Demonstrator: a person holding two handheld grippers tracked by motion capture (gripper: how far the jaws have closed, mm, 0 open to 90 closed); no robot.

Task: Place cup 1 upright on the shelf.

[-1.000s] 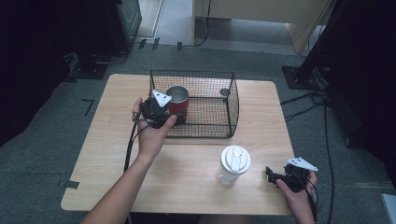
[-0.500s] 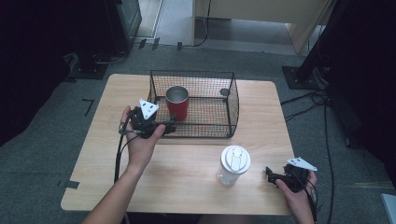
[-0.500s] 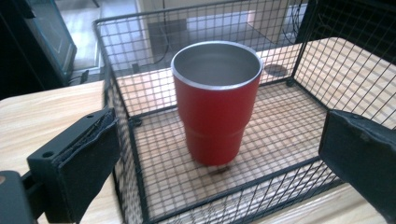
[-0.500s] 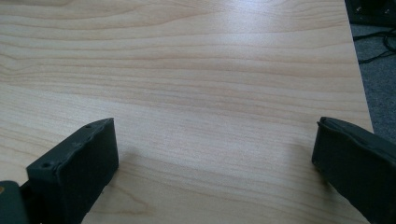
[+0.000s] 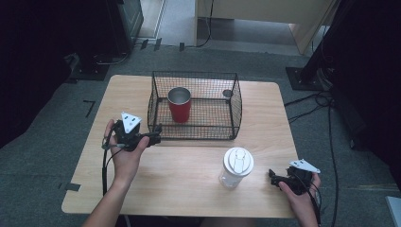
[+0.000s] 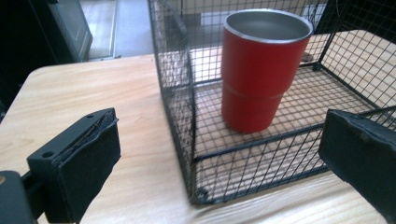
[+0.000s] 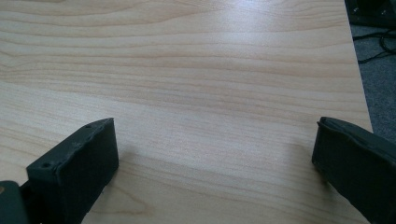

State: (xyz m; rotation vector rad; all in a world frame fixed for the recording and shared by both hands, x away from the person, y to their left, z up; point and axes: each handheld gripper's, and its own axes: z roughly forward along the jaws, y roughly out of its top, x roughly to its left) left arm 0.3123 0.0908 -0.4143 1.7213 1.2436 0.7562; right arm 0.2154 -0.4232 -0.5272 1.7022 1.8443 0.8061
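Red cup upright inside the wire basket, toward its left half, on the bench. Left tongs spread wide and empty, just outside the basket's near-left corner, aimed at the cup through the mesh. Right tongs likewise wide, gripping nothing, low over bare wood at the bench's near-right edge. White-lidded tumbler upright between the two hands, just left of the right tongs, apart from the basket.

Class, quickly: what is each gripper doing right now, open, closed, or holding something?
Left gripper: open, holding nothing, at the wire basket's front corner.
Right gripper: open, holding nothing, over the table.
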